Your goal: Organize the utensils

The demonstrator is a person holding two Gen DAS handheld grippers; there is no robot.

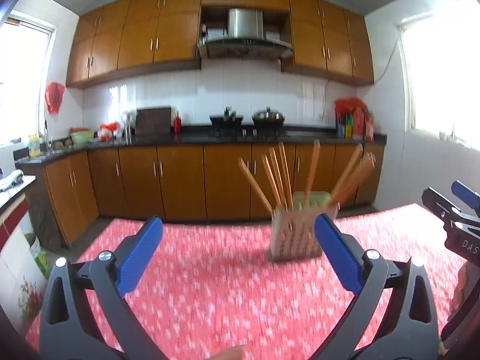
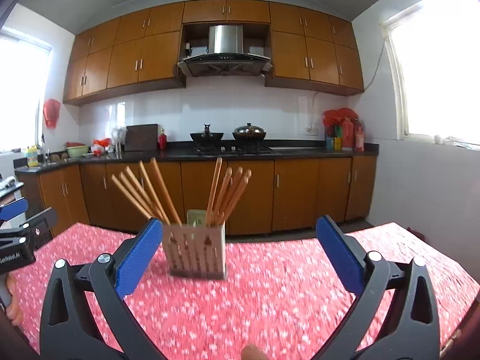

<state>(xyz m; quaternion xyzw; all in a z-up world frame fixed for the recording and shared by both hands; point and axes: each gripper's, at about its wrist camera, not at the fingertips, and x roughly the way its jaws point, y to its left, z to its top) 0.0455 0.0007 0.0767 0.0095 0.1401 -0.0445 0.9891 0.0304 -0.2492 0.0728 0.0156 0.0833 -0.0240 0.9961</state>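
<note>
A beige slotted utensil holder [image 2: 195, 250] stands upright on the table with the red flowered cloth [image 2: 270, 300]. Several wooden chopsticks [image 2: 150, 190] lean out of it to both sides. A pale green container [image 2: 196, 217] sits just behind it. My right gripper [image 2: 240, 255] is open, short of the holder, which shows beside its left pad [image 2: 138, 258]. In the left wrist view the holder [image 1: 295, 234] stands beyond the right pad [image 1: 337, 255] of my open left gripper [image 1: 240, 255], its chopsticks [image 1: 279, 177] fanned out. Nothing lies between either pair of pads.
The other gripper shows at each view's edge, the right gripper [image 1: 456, 213] and the left gripper [image 2: 18, 237]. Wooden kitchen cabinets [image 2: 228, 195] and a dark counter with pans [image 2: 228, 138] run behind the table. A side counter [image 1: 12, 186] stands at the left.
</note>
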